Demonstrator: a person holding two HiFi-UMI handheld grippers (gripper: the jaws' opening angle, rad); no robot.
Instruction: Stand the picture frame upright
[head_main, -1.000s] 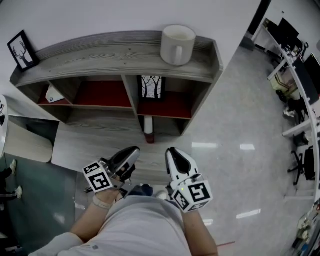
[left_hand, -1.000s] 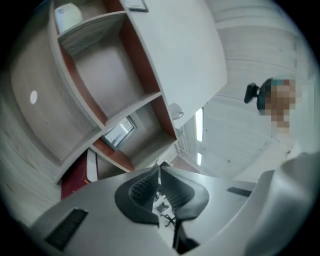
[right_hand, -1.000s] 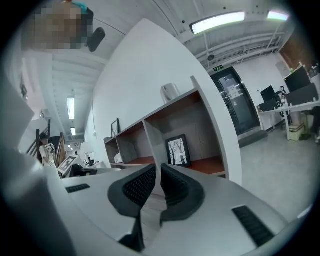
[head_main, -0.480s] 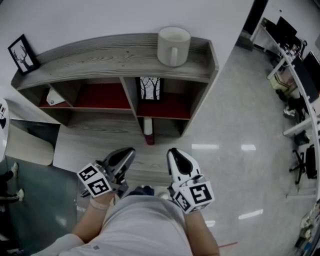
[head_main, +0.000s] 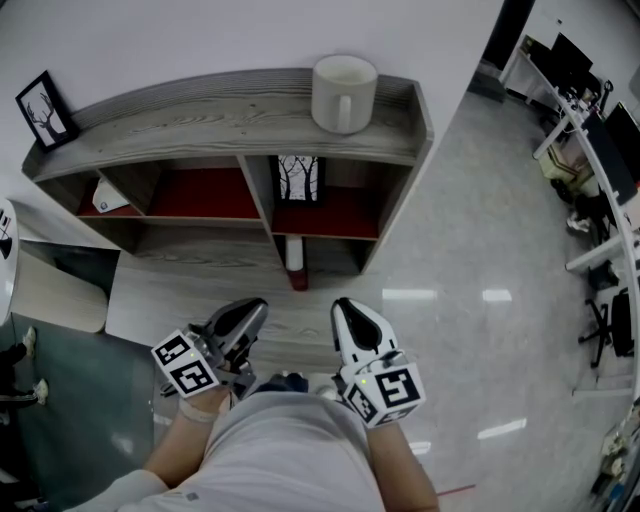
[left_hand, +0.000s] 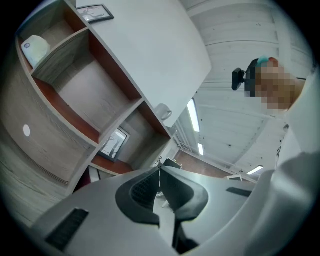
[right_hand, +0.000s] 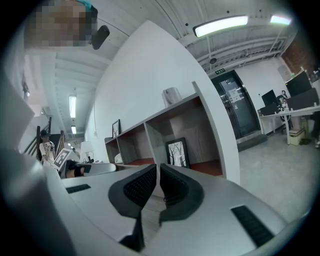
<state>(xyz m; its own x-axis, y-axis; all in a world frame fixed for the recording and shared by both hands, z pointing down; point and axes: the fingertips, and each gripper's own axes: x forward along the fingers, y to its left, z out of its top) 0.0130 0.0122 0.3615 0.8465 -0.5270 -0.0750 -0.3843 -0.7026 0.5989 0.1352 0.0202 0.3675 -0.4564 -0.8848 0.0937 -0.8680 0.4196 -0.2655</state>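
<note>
A black picture frame (head_main: 301, 178) with a tree print stands upright in the right middle compartment of the grey wooden shelf unit (head_main: 230, 110). It also shows in the right gripper view (right_hand: 177, 153) and in the left gripper view (left_hand: 114, 144). A second black frame (head_main: 43, 104) leans against the wall at the left end of the shelf top. My left gripper (head_main: 250, 312) and right gripper (head_main: 345, 308) are held close to my body, well short of the shelf. Both are shut with nothing between their jaws (left_hand: 159, 170) (right_hand: 158, 167).
A large white mug (head_main: 341, 92) stands on the shelf top to the right. A small white object (head_main: 108, 199) lies in the left compartment. A red and white thing (head_main: 296, 262) stands in the lower shelf. Desks and chairs (head_main: 590, 150) fill the far right.
The left gripper has rolled a little and drifted slightly to the left. The right gripper has stayed where it was.
</note>
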